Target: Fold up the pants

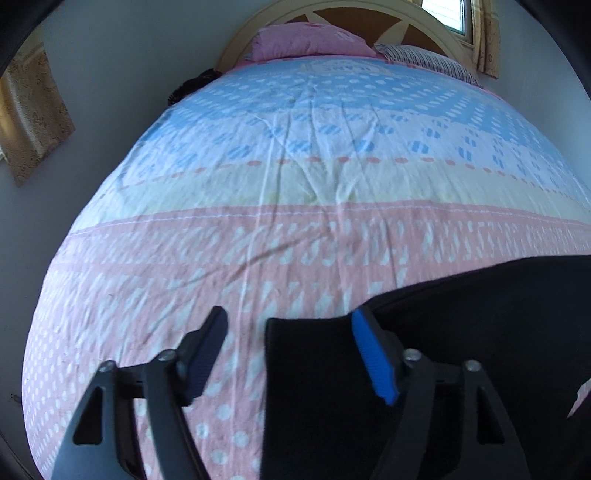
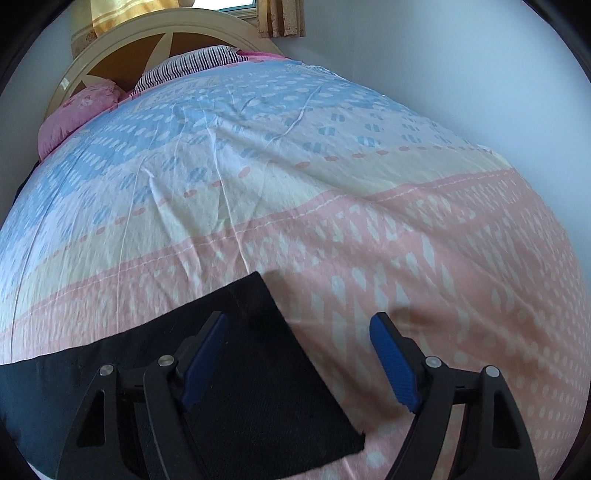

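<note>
Black pants [image 1: 461, 332], smooth matte cloth with straight hems and square corners, flat on the pink dotted end of a creased cotton bedspread [image 1: 295, 221]. Left gripper [image 1: 288, 350] spread wide over one hem, grasping nothing; right gripper [image 2: 299, 354] likewise released over the other corner. Ribbed blue pads [image 2: 393, 362]. Pink pillow [image 1: 306, 40] by curved headboard [image 2: 155, 26].

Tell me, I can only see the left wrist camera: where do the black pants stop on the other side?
Observer: The pants end in a straight edge that lies flat on the pink part of the bedsheet.
Operator: Is the other grabber holding them?
Observer: No. The right gripper is open, with one finger over the pants and the other over the bedsheet.
</note>
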`<state>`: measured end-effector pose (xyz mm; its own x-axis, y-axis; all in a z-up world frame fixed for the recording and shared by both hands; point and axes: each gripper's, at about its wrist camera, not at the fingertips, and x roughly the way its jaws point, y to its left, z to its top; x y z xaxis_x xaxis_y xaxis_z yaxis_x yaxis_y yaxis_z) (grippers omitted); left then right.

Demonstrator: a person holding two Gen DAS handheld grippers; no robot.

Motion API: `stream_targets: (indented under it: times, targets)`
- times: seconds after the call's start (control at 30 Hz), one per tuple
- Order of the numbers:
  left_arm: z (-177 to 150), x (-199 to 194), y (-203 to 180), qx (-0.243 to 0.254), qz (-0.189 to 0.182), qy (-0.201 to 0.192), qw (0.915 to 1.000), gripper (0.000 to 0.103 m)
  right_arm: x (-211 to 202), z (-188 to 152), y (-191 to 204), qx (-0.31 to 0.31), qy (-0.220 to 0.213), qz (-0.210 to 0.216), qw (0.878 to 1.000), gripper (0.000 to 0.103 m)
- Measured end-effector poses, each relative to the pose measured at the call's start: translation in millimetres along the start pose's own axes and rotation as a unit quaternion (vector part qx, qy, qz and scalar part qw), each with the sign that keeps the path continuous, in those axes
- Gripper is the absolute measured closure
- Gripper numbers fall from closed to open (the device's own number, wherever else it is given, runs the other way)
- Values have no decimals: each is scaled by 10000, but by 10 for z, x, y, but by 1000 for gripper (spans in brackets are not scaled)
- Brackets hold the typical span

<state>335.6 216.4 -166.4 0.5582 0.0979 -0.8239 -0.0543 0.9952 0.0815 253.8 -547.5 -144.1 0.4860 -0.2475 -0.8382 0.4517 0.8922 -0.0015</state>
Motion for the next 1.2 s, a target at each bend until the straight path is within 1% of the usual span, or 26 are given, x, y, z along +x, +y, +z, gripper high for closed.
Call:
stream_targets:
  times: [0.03, 0.07, 0.1, 0.17, 0.23, 0.4, 0.5, 0.57, 0.6, 0.67, 0.77, 0.8, 0.83, 0.87, 0.9, 0.93, 1.0, 1.1, 1.2]
  targets:
    - [-9, 16, -18, 24, -95, 28, 9999, 46, 22, 16, -4, -9, 21, 11, 10000, 23]
    - [-17, 14, -29, 31, -178, 7, 9998, 50, 44, 30, -7, -11, 55, 31, 10000, 23]
    - [-23, 9, -39, 54, -258, -10, 9997, 56, 69, 48, -17, 0, 90, 66, 9999, 23]
    - [-24, 1, -67, 153, -230, -34, 9996, 59, 102, 74, -29, -1, 115, 113, 9999, 23]
    - [-20, 0, -99, 242, -290, -15, 9993, 68, 140, 93, -47, -4, 154, 170, 9997, 23]
    - [2, 18, -155, 376, -186, 37, 9991, 69, 225, 146, -59, 20, 193, 317, 9993, 23]
    - [3, 25, -149, 328, -225, -6, 9992, 69, 245, 176, -28, 13, 209, 472, 9987, 23]
    - [13, 46, -120, 228, -262, 10, 9994, 67, 256, 185, 10, -16, 229, 594, 9980, 30]
    - [17, 53, -102, 191, -262, 17, 9995, 64, 266, 184, 46, -88, 256, 639, 9976, 36]
    - [12, 66, -67, 139, -355, -6, 9993, 63, 283, 184, 97, -211, 275, 639, 9974, 43]
    - [9, 91, -9, 3, -552, -28, 9985, 63, 300, 175, 165, -328, 268, 793, 9960, 64]
    - [6, 90, 0, -19, -636, -38, 9980, 68, 300, 171, 185, -359, 265, 839, 9955, 76]
    - [7, 91, 9, -14, -782, -30, 9969, 79, 287, 163, 214, -403, 243, 877, 9950, 83]
    - [15, 87, 15, -1, -949, -22, 9955, 86, 266, 158, 227, -426, 214, 838, 9953, 85]
    - [17, 69, 18, -8, -1010, -39, 9949, 88, 235, 152, 224, -418, 182, 829, 9955, 90]
    - [15, 32, 13, 6, -940, -102, 9955, 89, 209, 150, 210, -406, 158, 833, 9956, 95]
    - [5, -69, 21, -29, -1008, -243, 9946, 90, 70, 115, 162, -406, 9, 835, 9957, 97]
    - [-3, -305, 71, -36, -1079, -599, 9923, 90, -189, 29, 84, -401, -194, 970, 9943, 98]
    - [-33, -538, 126, -93, -1179, -880, 9891, 90, -450, -94, 0, -456, -380, 993, 9933, 98]
